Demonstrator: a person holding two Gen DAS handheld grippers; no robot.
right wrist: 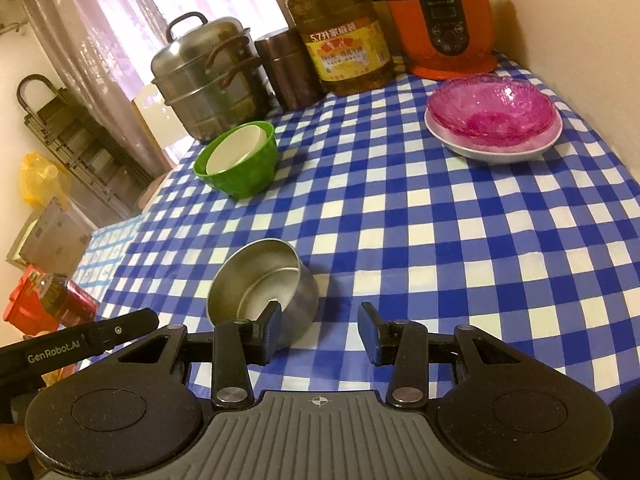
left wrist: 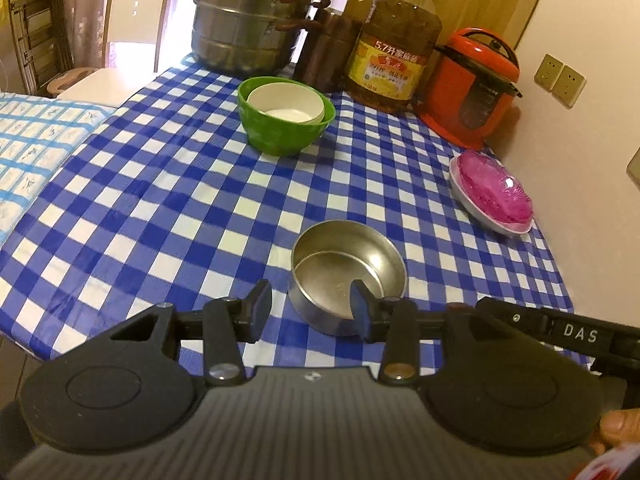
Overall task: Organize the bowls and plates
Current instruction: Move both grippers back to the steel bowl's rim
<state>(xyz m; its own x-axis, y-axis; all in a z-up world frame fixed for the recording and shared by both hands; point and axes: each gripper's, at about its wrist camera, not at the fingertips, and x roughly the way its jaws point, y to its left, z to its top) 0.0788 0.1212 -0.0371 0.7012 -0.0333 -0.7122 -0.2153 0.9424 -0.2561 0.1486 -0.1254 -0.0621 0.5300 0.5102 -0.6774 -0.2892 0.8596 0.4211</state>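
A steel bowl stands on the blue checked table near the front edge. My left gripper is open; its jaws straddle the bowl's near left rim, one finger over the inside. My right gripper is open beside the bowl's right side, its left finger in front of the bowl. A white bowl sits nested in a green bowl further back. Pink glass bowls rest on a white plate at the right.
At the back stand a steel steamer pot, a brown canister, a large oil bottle and an orange rice cooker. A wall bounds the table's right side. A chair stands beyond the far left corner.
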